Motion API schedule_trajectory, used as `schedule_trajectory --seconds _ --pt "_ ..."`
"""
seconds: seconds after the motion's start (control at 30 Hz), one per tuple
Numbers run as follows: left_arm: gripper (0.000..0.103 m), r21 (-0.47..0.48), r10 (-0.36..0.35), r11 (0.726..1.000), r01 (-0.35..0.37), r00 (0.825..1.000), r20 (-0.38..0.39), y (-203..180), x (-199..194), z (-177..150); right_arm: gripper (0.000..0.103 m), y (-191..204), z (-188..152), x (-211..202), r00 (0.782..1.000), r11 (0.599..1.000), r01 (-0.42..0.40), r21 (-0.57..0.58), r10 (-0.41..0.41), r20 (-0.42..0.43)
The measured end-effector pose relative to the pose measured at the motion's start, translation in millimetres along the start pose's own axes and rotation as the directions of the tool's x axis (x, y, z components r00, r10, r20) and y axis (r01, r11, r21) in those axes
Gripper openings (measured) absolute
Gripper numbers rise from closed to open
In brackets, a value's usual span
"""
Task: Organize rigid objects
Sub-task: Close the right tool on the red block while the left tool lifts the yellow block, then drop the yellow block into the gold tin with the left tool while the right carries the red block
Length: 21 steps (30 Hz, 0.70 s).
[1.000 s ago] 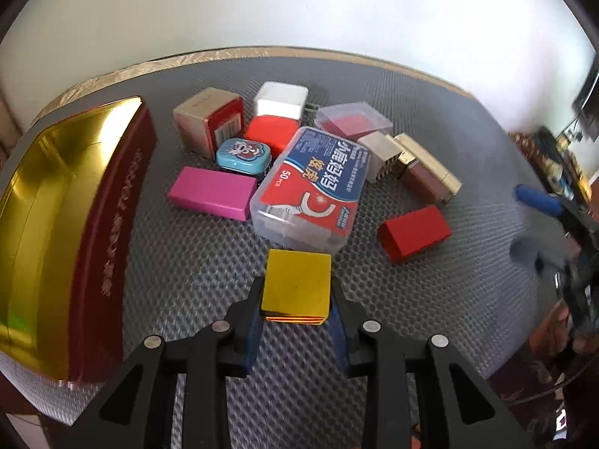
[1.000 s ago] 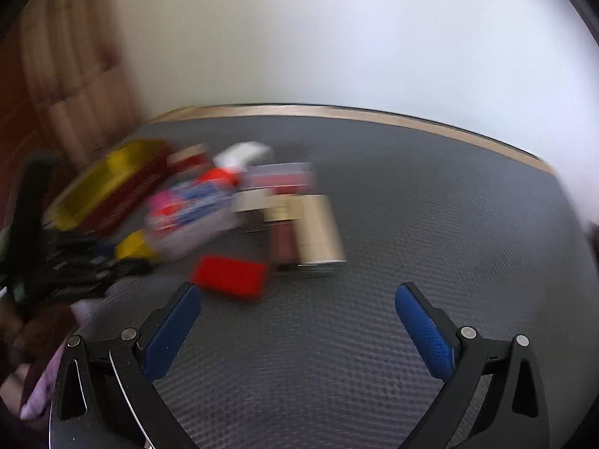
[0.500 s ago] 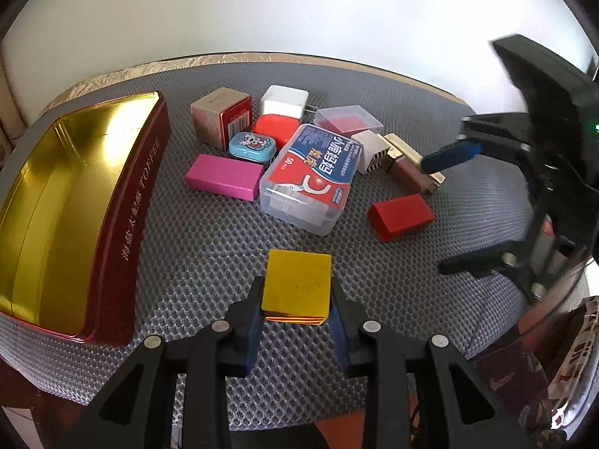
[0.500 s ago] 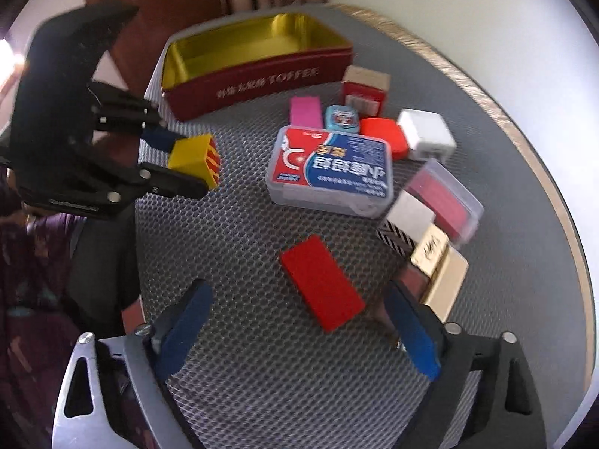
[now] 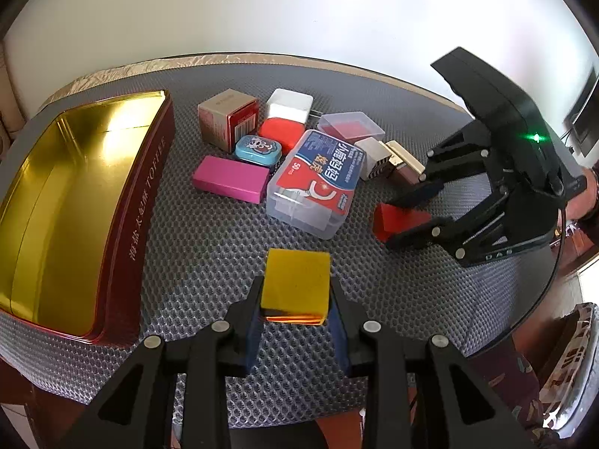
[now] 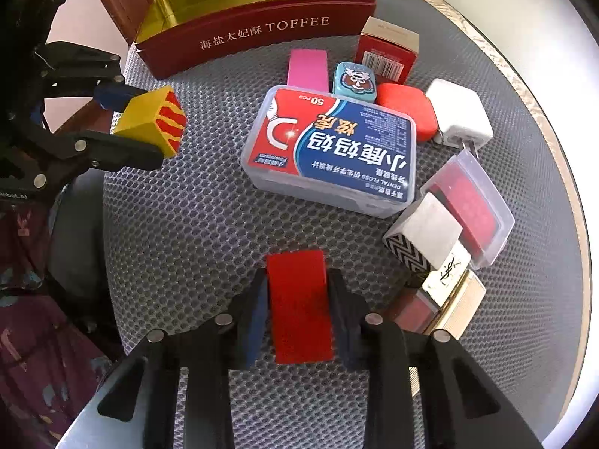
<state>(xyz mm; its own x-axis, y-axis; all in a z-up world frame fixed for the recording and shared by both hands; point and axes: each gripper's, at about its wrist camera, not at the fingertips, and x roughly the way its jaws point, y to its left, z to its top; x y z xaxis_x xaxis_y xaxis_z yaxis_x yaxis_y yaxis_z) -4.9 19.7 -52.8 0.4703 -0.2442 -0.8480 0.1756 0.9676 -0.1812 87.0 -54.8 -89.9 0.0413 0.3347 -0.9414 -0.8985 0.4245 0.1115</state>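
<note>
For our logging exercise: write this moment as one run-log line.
left gripper: shut on yellow block | right gripper: jaws just closing onto red box | toffee tin: empty

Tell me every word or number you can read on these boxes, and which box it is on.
"海盐太妃酥 TOFFEE": side of the dark red, gold-lined metal tin.
"小鹿妈妈", "DENTAL FLOSS", "50 PCS": lid label of the clear plastic floss box; its smaller lines are too small to read.
"YSL" monogram: the cream and gold carton.
Barcode on the red and tan carton: digits too small to read.
</note>
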Motion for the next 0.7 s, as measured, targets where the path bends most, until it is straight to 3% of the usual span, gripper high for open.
schedule_trajectory --seconds 0.13,0.37,0.5,0.57,0.7 --pt "0.032 0.019 -0.005 1.000 0.005 0.999 0.039 -4.5 -14.6 5.8 0.028 7.3 -10.4 -12.2 0.999 0.998 0.026 0.058 -0.028 0.037" --pt "0.032 0.023 -0.006 1.000 0.005 0.999 0.054 -1.8 -29.8 14.1 0.028 -4.2 -32.2 -31.6 0.972 0.956 -0.025 0.292 -0.044 0.229" --pt "0.032 0.017 -0.004 1.000 0.004 1.000 0.006 0.4 -30.8 6.0 0.028 8.4 -51.4 -44.9 0.942 0.941 -0.085 0.329 -0.032 0.335" --pt "0.040 0.028 -0.009 1.000 0.010 1.000 -0.030 -1.8 -25.9 2.9 0.028 20.8 -53.4 -42.4 0.930 0.941 -0.090 0.327 -0.039 0.366" --pt "0.041 0.041 0.016 0.999 -0.013 0.996 -0.090 -7.0 -5.3 -0.9 0.028 32.0 -57.9 -35.9 0.923 0.936 -0.098 0.339 -0.042 0.383"
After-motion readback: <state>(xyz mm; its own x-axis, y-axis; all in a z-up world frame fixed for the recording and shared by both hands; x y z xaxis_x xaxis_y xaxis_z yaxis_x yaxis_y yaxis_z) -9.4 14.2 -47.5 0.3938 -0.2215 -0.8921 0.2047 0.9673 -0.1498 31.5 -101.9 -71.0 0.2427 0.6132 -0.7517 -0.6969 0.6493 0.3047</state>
